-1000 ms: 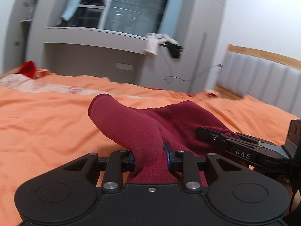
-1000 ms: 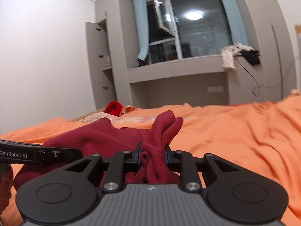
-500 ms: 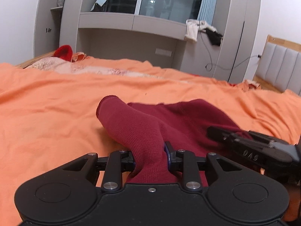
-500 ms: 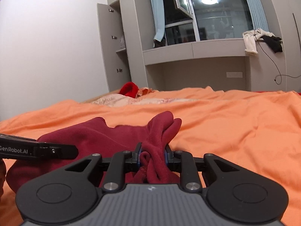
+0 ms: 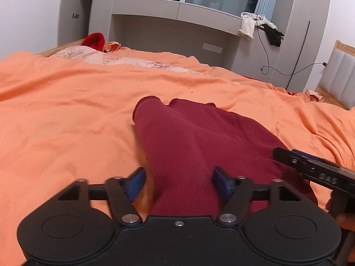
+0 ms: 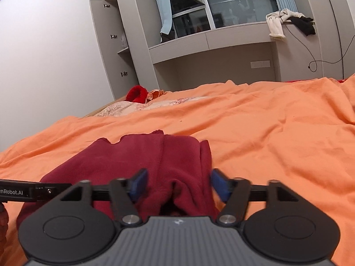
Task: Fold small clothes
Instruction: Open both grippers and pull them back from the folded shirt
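Note:
A dark red garment (image 5: 199, 137) lies folded on the orange bedsheet (image 5: 66, 122). My left gripper (image 5: 179, 184) is open, its blue pads either side of the garment's near left edge. My right gripper (image 6: 177, 184) is open over the garment's (image 6: 155, 157) near right edge. The cloth lies loose between both pairs of jaws. The right gripper's finger also shows at the right of the left wrist view (image 5: 310, 166), and the left gripper's finger at the left of the right wrist view (image 6: 26, 191).
A bright red item (image 6: 136, 93) and a pale patterned cloth (image 6: 137, 106) lie at the bed's far end. Grey cabinets (image 6: 221, 37) with hanging clothes (image 6: 277, 24) stand beyond. A padded headboard (image 5: 341, 75) is at the right.
Both grippers have opened and let go of the dark red garment, which now lies lower and flatter on the sheet. Both cameras tilted down toward the bed.

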`<state>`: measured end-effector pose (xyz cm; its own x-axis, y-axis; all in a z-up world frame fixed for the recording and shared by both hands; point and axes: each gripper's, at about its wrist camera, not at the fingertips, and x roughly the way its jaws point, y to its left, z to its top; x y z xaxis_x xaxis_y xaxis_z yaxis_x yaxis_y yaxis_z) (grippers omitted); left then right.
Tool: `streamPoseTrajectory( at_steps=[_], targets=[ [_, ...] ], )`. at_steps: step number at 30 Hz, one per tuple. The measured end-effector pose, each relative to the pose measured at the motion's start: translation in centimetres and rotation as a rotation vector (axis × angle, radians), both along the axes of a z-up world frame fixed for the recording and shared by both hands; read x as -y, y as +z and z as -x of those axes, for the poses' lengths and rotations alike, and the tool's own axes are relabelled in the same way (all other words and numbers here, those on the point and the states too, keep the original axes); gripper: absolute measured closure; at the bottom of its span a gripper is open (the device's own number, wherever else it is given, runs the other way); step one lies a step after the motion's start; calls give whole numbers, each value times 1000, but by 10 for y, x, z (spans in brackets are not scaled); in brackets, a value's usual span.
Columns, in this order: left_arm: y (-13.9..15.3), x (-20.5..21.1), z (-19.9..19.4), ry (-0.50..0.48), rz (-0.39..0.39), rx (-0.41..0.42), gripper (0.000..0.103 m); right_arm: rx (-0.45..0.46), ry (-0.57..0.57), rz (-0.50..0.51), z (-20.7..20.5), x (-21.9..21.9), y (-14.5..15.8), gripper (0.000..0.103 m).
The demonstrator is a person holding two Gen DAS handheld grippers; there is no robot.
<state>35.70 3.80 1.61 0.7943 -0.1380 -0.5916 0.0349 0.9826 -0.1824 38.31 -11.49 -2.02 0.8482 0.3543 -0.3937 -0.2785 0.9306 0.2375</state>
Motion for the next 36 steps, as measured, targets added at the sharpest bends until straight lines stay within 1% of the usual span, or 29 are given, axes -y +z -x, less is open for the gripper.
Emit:
streamPoseTrajectory(
  at_steps=[1, 2, 3, 4, 5, 6, 9, 11, 13, 18, 21, 23, 27, 30, 36],
  targets=[
    [0, 0, 3, 0, -2, 1, 28, 3, -1, 8, 4, 0, 3, 22],
    [0, 1, 6, 3, -3, 1, 27, 8, -3, 17, 10, 0, 6, 16],
    [1, 2, 9, 8, -2, 3, 26, 15, -5, 25, 14, -2, 9, 14],
    [2, 2, 13, 12, -2, 6, 22, 22, -4, 33, 19, -2, 13, 13],
    [4, 2, 16, 16, -4, 11, 17, 31, -5, 41, 26, -2, 16, 10],
    [6, 2, 21, 22, -7, 21, 15, 38, -10, 46, 31, -2, 19, 7],
    [14, 3, 37, 32, -16, 63, 9, 71, -31, 38, 50, 2, 30, 2],
    [19, 5, 50, 39, -28, 99, 4, 98, -38, 24, 65, 5, 36, 0],
    [24, 9, 65, 44, -49, 143, 1, 128, -50, 15, 81, 7, 42, 0],
    [36, 21, 107, 42, -110, 253, 1, 223, -86, -6, 129, 14, 53, 0],
    [46, 26, 138, 57, -114, 310, 1, 263, -76, -18, 157, 17, 59, 0],
    [54, 29, 157, 63, -97, 346, 1, 285, -70, -22, 173, 18, 62, 0],
    [68, 32, 192, 61, -71, 377, 1, 325, -76, -26, 209, 25, 66, 0],
    [71, 32, 214, 62, -76, 393, 1, 353, -88, -11, 235, 27, 66, 0],
    [63, 24, 256, 86, -99, 417, 1, 392, -110, 3, 281, 27, 62, 0]
  ],
)
